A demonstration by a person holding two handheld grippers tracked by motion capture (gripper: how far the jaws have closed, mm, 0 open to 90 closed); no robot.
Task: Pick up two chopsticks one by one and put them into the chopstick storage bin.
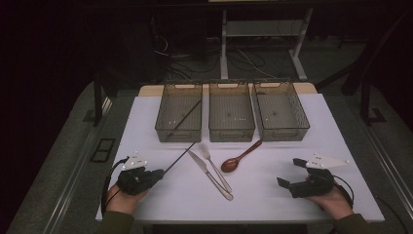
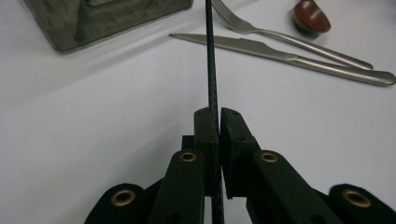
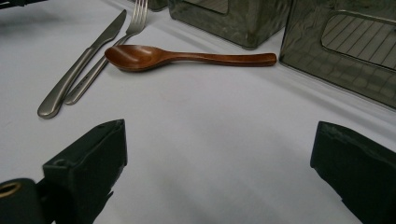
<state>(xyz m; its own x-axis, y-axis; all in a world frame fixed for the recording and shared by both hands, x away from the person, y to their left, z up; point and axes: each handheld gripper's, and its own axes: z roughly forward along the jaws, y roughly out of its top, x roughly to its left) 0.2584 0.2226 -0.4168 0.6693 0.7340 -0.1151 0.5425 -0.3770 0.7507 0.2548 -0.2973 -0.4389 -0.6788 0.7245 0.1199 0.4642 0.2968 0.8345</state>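
My left gripper (image 1: 160, 173) (image 2: 219, 116) rests at the table's front left, shut on the end of a thin black chopstick (image 1: 180, 157) (image 2: 211, 70) that points up toward the left bin (image 1: 179, 135). A second black chopstick (image 1: 187, 115) lies slanted inside that bin. My right gripper (image 1: 290, 171) (image 3: 219, 135) sits at the front right, open, with bare white table between its jaws. In front of it lies a brown wooden spoon (image 1: 239, 157) (image 3: 187, 57).
A steel knife (image 1: 209, 173) (image 2: 261, 46) and fork (image 1: 213, 163) (image 2: 280, 37) lie side by side mid-table, left of the spoon. The middle bin (image 1: 232, 132) and right bin (image 1: 282, 131) stand beside the left one at the far side.
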